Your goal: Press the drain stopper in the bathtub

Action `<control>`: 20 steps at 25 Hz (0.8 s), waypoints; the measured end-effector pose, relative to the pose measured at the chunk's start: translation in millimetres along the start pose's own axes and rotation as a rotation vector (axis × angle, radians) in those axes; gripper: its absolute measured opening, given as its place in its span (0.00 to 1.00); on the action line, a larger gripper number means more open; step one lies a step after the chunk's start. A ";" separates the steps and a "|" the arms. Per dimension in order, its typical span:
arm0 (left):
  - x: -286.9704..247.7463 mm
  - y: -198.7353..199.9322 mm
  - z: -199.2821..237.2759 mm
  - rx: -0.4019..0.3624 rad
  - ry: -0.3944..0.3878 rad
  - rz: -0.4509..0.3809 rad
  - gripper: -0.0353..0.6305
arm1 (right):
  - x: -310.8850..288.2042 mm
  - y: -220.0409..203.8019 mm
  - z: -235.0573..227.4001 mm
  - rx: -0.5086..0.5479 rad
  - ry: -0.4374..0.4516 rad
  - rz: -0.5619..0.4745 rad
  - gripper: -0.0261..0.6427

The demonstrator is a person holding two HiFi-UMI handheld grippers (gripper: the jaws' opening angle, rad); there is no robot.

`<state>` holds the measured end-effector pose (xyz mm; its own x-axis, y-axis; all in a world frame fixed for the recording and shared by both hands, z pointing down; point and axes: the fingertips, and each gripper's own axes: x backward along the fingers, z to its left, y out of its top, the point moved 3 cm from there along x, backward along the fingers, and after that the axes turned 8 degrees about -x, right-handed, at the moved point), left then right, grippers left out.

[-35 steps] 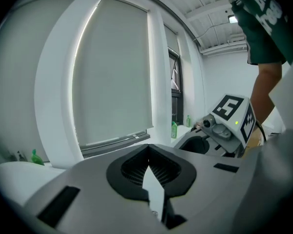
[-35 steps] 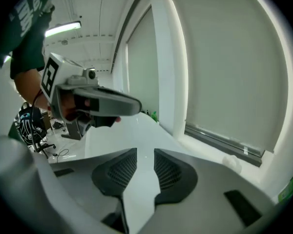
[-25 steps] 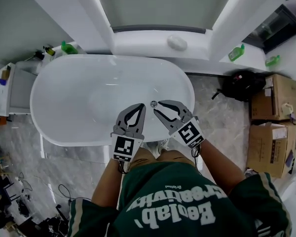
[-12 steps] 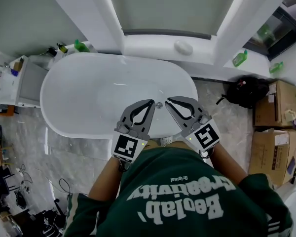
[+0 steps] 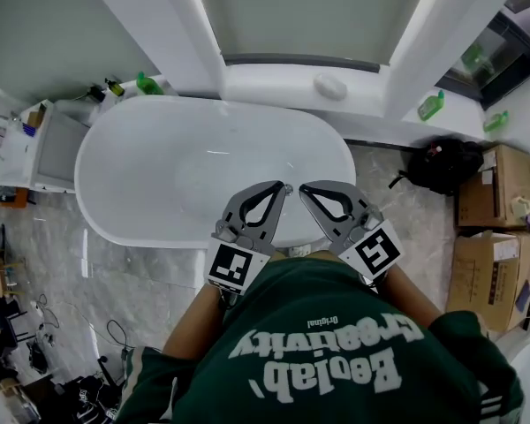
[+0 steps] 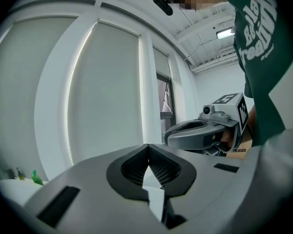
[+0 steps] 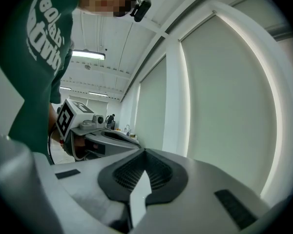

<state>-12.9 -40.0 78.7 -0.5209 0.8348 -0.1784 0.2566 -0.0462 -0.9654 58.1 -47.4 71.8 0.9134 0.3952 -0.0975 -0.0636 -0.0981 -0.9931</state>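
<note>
White bathtub (image 5: 159,175) fills the middle of the head view. Its drain stopper (image 5: 288,186) seems to be the small round spot between the 2 claw tips, too small to show whether it is pressed or raised. The left gripper (image 5: 281,186) and right gripper (image 5: 303,189) hover side by side over the near rim, which fits either the approach or the pull-back after pressing. Nothing blocks the drain; a green bottle (image 5: 146,82), black bag (image 5: 442,164) and cardboard boxes (image 5: 503,184) sit well aside.

Left gripper view: jaws pressed together, holding nothing.

Right gripper view: jaws have just closed, tips meeting, nothing between them.
</note>
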 end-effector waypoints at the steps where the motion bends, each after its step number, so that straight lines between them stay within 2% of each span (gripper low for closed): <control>1: -0.6 -1.0 0.6 0.009 0.002 0.000 0.07 | 0.4 -1.6 -0.9 -0.016 -0.006 0.001 0.06; 6: -6.2 0.5 -1.7 -0.009 -0.003 -0.006 0.07 | 7.0 -6.1 -9.0 -0.066 -0.040 -0.008 0.06; 11: -9.4 -1.6 0.6 0.037 0.008 -0.018 0.07 | 8.5 -8.4 -12.5 -0.071 -0.060 -0.004 0.06; 14: -11.1 -4.6 1.8 0.014 0.002 -0.002 0.07 | 8.2 -10.2 -11.9 -0.075 -0.054 -0.003 0.06; 20: -13.4 -6.7 3.8 0.015 0.006 0.005 0.07 | 5.3 -14.5 -13.1 -0.097 -0.058 0.000 0.06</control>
<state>-10.7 -53.0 86.8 -0.5148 0.8378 -0.1817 0.2465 -0.0583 -0.9674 69.2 -55.8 86.5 0.8882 0.4475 -0.1043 -0.0223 -0.1847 -0.9825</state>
